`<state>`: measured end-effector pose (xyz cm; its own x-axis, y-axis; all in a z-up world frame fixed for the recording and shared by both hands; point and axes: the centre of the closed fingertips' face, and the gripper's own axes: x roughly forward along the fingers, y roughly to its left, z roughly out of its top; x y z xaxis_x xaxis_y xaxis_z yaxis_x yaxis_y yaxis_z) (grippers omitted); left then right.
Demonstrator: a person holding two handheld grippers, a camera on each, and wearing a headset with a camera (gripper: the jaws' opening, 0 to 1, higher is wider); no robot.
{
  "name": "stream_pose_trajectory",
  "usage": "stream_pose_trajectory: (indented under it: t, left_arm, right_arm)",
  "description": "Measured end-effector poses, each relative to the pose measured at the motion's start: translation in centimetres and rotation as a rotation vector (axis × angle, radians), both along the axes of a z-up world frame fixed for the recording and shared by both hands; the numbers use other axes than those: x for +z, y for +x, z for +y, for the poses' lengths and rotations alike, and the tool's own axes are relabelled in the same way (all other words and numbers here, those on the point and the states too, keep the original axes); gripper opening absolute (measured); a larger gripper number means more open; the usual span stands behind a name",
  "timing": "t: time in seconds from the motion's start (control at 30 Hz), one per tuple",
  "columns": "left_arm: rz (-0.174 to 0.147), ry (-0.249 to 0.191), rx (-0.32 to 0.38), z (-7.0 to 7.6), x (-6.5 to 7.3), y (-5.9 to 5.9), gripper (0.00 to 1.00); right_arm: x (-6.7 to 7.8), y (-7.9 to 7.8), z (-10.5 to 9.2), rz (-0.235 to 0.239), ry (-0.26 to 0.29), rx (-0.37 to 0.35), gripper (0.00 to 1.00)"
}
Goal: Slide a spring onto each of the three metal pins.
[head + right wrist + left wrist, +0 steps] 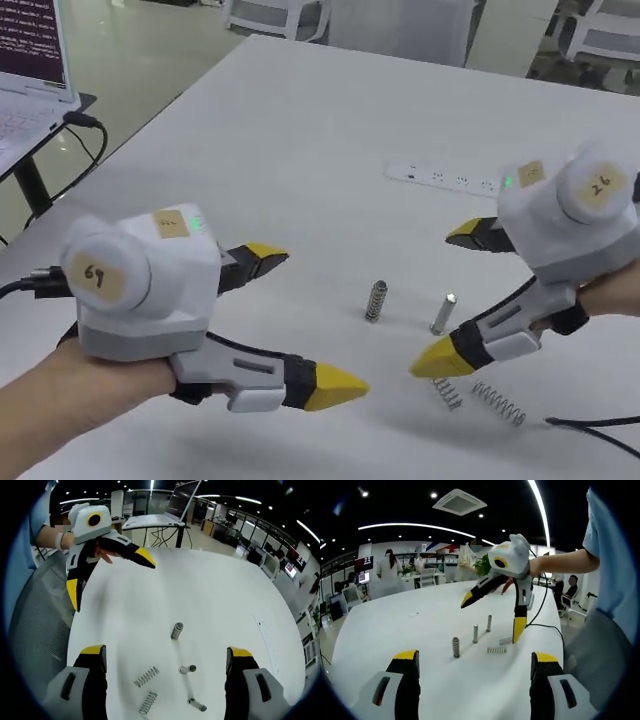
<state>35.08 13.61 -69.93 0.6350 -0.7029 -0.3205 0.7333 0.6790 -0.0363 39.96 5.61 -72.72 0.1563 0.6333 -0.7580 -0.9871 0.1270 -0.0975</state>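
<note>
Springs (498, 402): two loose on table (300, 150) | left gripper (325, 318), right gripper (432, 302): fingers spread, empty

Left tongs (312, 320): at 8 o'clock in the head view, jaws wide apart, empty, tips toward 3 o'clock.
Right tongs (435, 302): at 3 o'clock, jaws wide apart, empty, tips toward 8 o'clock.
Left hand (70, 400): holds its tool from behind.
Right hand (612, 290): the same.
</note>
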Motion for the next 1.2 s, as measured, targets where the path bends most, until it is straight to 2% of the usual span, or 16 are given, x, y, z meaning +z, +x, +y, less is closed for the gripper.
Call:
stream_pose_trajectory:
  t: [0.3, 0.67, 1.0, 1.2]
  left_arm:
    - [-0.002, 0.018, -0.028, -0.7, 0.4, 0.1, 0.89]
    - [0.008, 0.03, -0.071, -1.9, 0.3, 0.4, 0.88]
    - [0.014, 0.059, -0.149, -4.0, 0.1, 0.5, 0.88]
    - [0.018, 0.069, -0.189, -5.0, 0.1, 0.7, 0.87]
  right_arm:
    - [0.7, -0.3, -3.2, 0.012, 0.068, -0.123, 0.98]
    - [1.8, -0.5, -7.1, -0.004, 0.136, -0.243, 0.96]
    - [1.8, -2.0, -11.7, 0.002, 0.164, -0.368, 0.96]
    - [2.0, -2.5, -13.7, -0.001, 0.184, -0.43, 0.95]
